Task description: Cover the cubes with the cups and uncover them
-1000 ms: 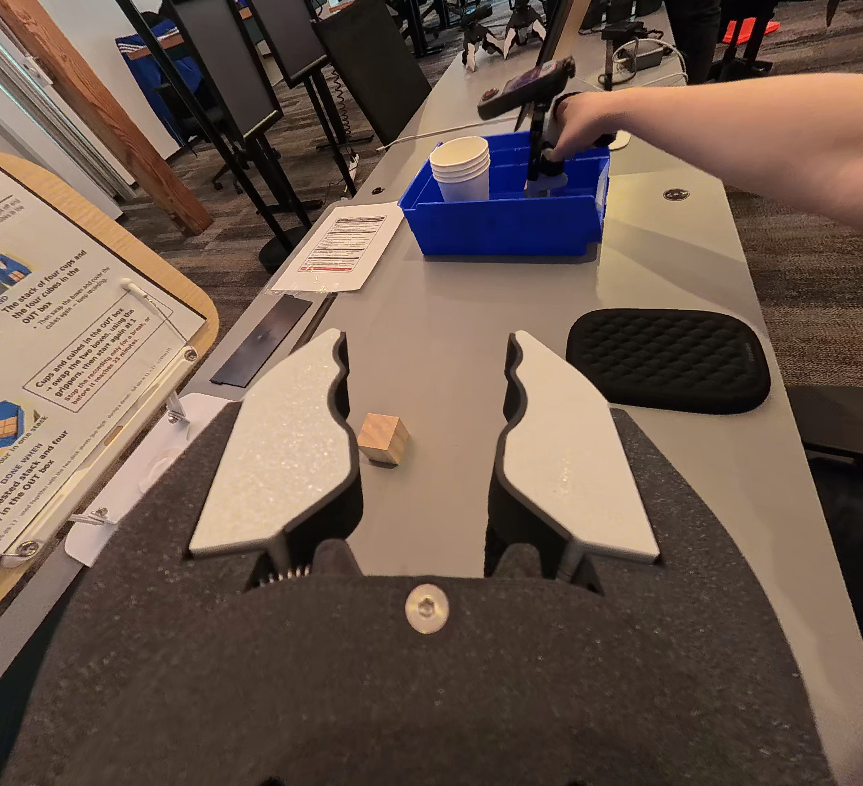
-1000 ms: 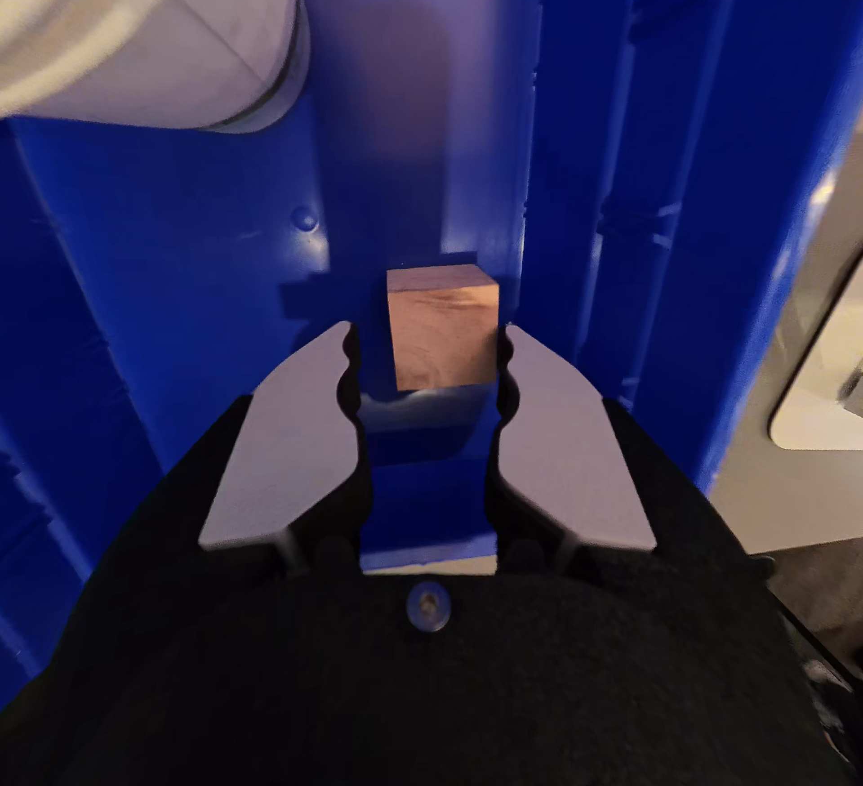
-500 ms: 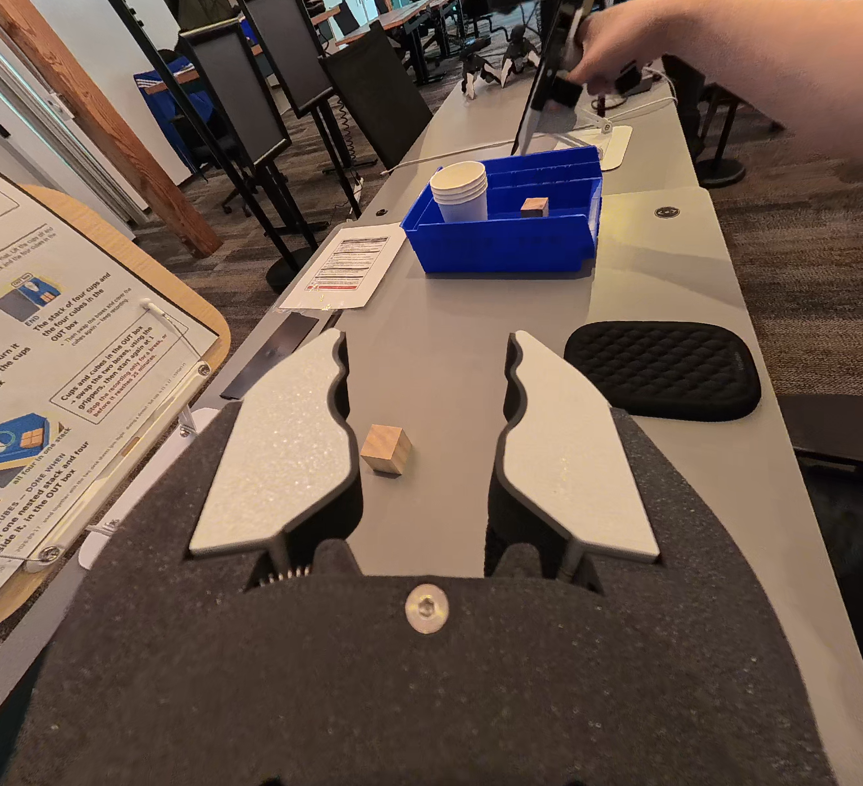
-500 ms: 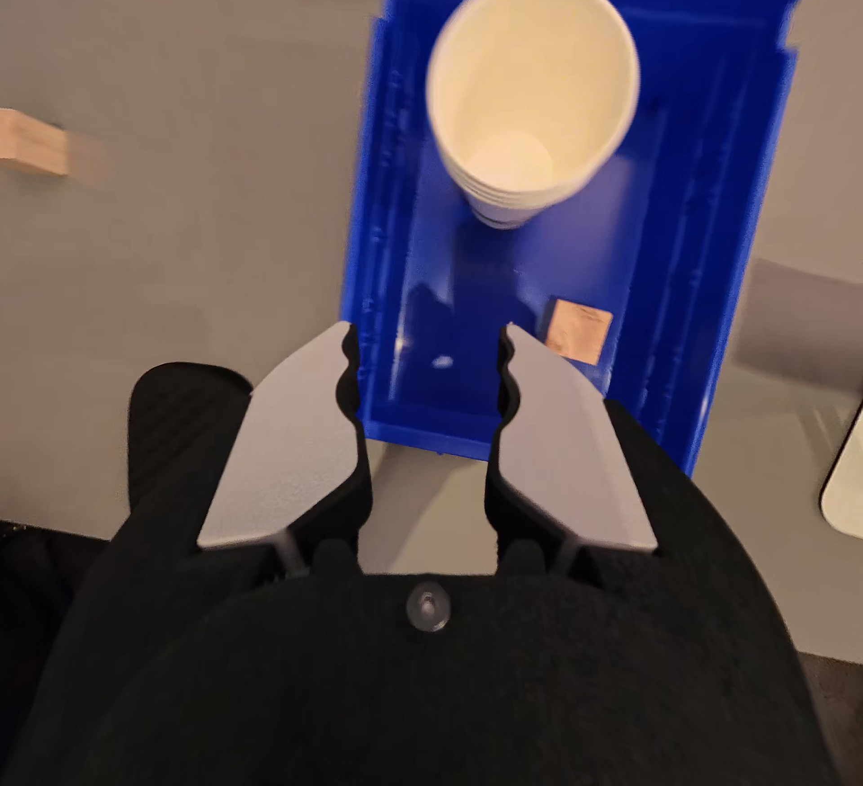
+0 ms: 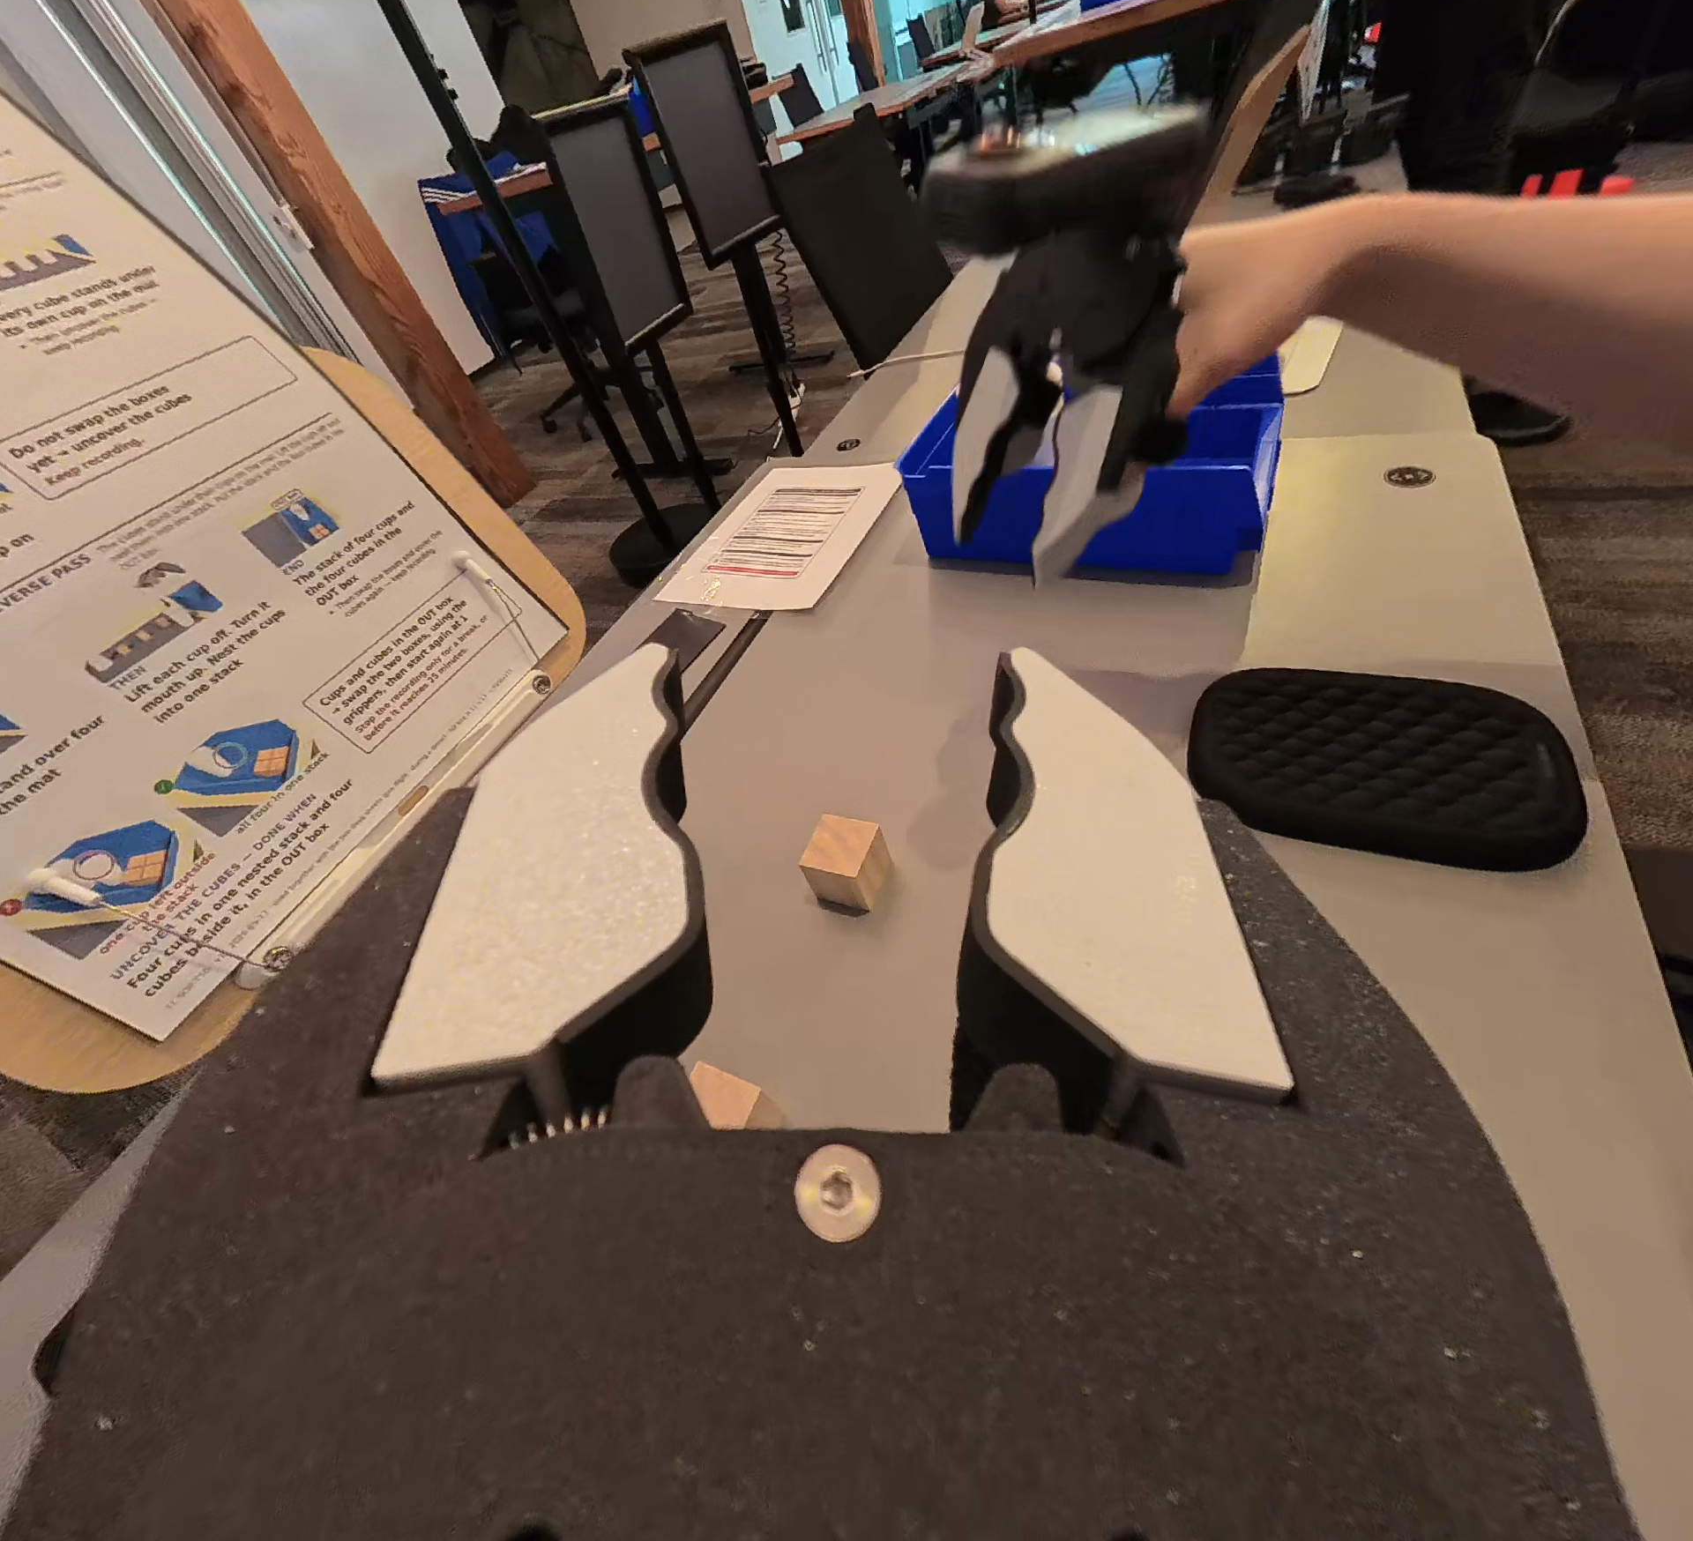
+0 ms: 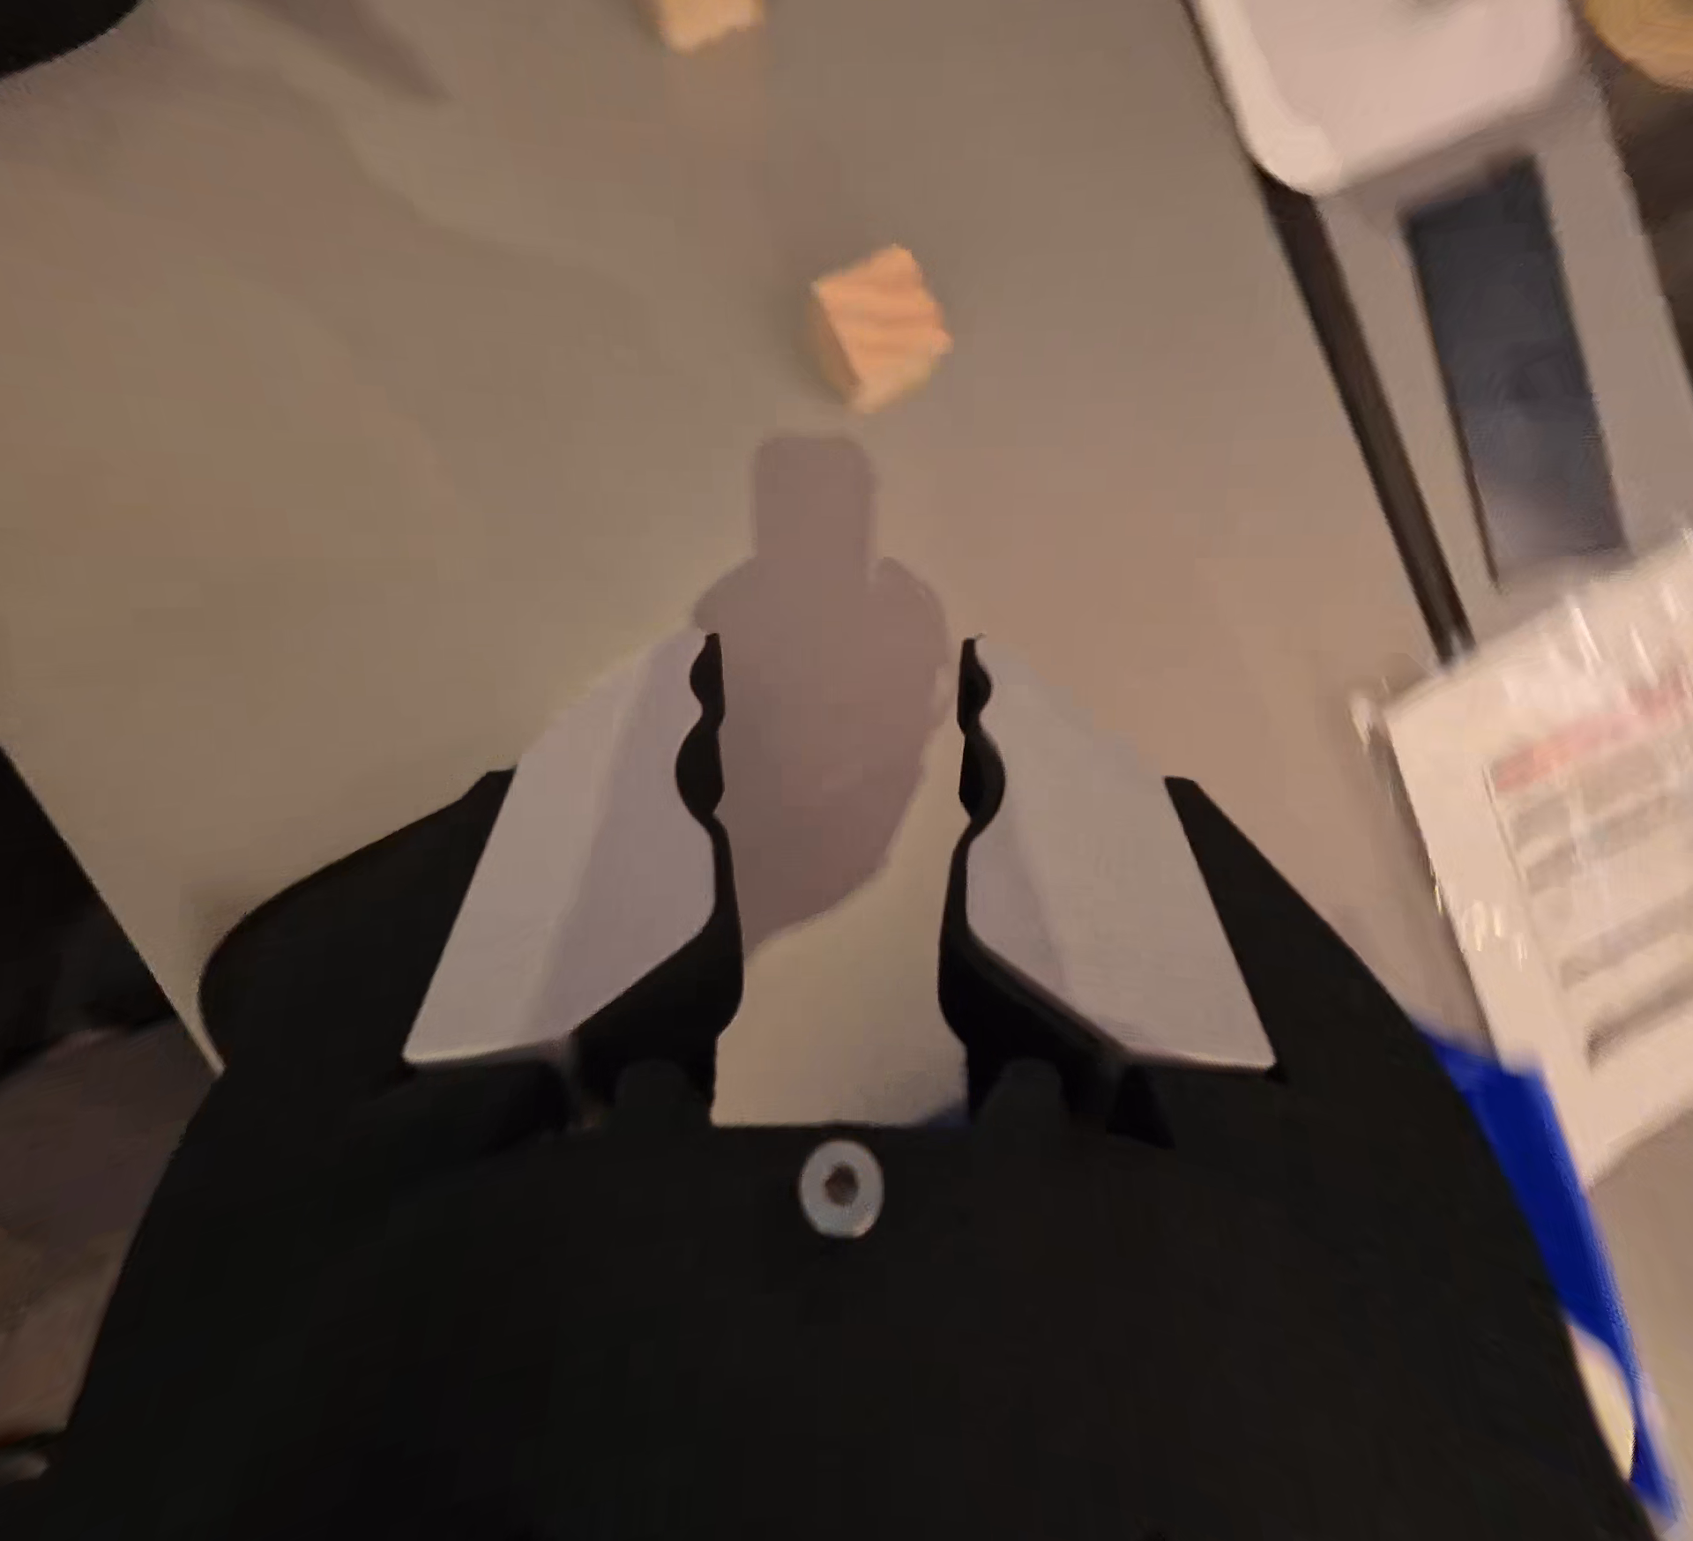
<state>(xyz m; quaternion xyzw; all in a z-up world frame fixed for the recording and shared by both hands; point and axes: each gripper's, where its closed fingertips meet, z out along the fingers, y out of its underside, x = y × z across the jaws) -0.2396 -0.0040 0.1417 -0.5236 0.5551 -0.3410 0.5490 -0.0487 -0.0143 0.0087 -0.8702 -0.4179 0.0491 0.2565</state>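
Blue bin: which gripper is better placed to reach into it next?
Right, probably. The right gripper hangs open beside the blue bin, fingers pointing down. The left gripper is low at the near end of the table, a wooden cube between its open fingers, well short of the bin.

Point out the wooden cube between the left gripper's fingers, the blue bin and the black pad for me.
Wooden cube (image 5: 845,863): left wrist view, on its front face.
Blue bin (image 5: 1182,510): left wrist view, on its near outer wall.
Black pad (image 5: 1388,764): left wrist view, on the middle of its quilted top.
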